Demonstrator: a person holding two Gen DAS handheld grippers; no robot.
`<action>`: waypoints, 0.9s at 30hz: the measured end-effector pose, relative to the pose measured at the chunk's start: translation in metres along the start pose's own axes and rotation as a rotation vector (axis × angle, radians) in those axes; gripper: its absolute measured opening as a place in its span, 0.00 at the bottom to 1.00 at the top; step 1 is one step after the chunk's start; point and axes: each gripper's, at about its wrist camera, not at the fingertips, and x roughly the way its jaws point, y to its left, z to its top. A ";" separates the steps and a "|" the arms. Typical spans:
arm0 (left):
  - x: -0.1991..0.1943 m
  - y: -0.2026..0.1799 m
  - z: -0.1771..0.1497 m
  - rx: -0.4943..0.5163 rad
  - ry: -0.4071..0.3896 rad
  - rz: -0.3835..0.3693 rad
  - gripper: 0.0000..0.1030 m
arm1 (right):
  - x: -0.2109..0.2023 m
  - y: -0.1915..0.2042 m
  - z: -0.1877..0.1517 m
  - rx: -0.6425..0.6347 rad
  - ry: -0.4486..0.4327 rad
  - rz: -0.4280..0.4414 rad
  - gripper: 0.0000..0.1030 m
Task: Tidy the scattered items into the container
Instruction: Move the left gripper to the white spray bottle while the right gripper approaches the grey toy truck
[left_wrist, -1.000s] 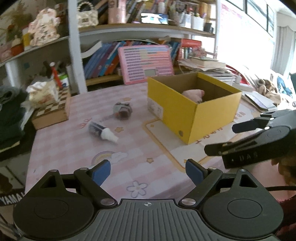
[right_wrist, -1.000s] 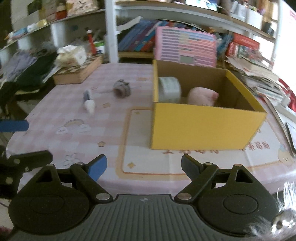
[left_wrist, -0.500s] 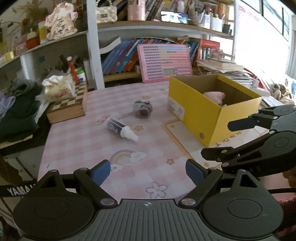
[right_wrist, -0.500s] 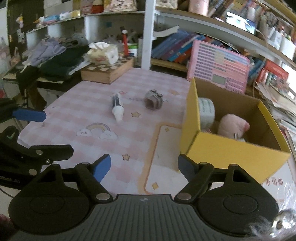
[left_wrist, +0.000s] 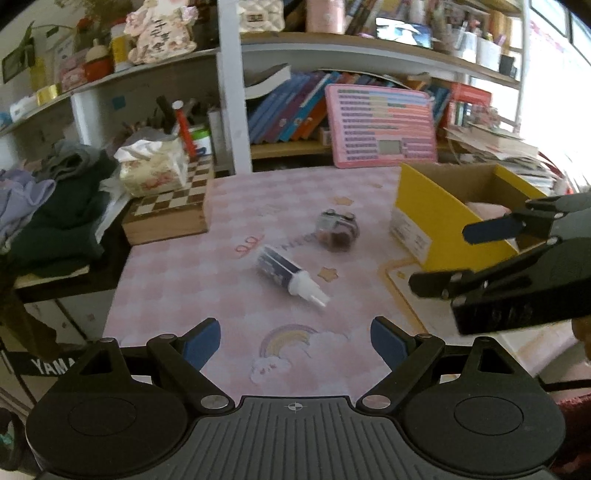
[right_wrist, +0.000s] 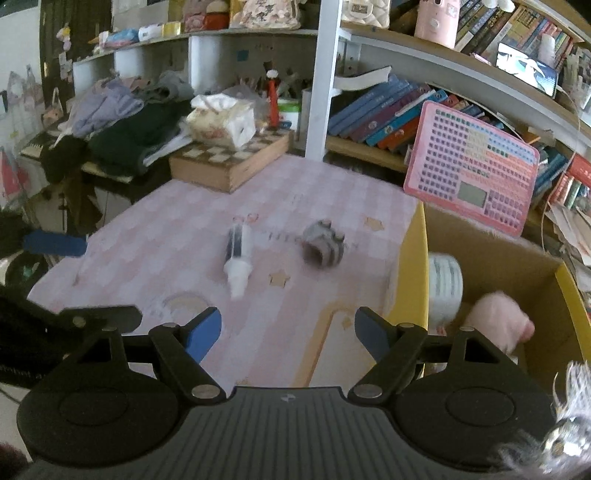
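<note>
**Two loose items on the mat, both grippers empty**

Where the pink checked mat (left_wrist: 229, 295) covers the table, it shows printed stars, a rainbow and clouds. Behind it stand white shelves (right_wrist: 321, 74) packed with books, a pink keyboard toy (left_wrist: 382, 125) leaning against them, and a chessboard box (left_wrist: 173, 210) with a tissue pack (left_wrist: 155, 170) on top. Dark clothes (right_wrist: 125, 136) are heaped at the far left.

The box (left_wrist: 436, 221) is yellow outside and plain cardboard inside, open at the top. It stands on the right part of the mat. Inside it, the right wrist view shows a tape roll (right_wrist: 445, 284) against the near left wall and a pink plush (right_wrist: 498, 325) beside it.

Two items lie loose on the mat, left of the box:
- A tube (left_wrist: 288, 273), dark-bodied with a white cap and nozzle, lies on its side.
- A small grey roundish item (left_wrist: 338, 229) lies between the tube and the box; blur hides its detail.

The left gripper (left_wrist: 295, 341) is spread wide with nothing between its blue pads. The tube lies ahead of it, roughly centred, well apart from the fingertips.

The right gripper (right_wrist: 288, 332) is also spread and empty. Both loose items lie ahead of it and slightly left; the box's near corner sits just beyond its right finger. In the left wrist view it appears side-on in front of the box.
</note>
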 end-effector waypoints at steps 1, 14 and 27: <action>0.004 0.002 0.003 -0.006 0.001 0.006 0.88 | 0.004 -0.003 0.006 0.004 -0.005 0.002 0.77; 0.080 0.001 0.036 -0.001 0.027 0.026 0.88 | 0.103 -0.032 0.087 0.057 0.118 0.078 0.77; 0.145 0.012 0.051 -0.106 0.085 0.070 0.86 | 0.182 -0.044 0.105 -0.031 0.237 0.095 0.77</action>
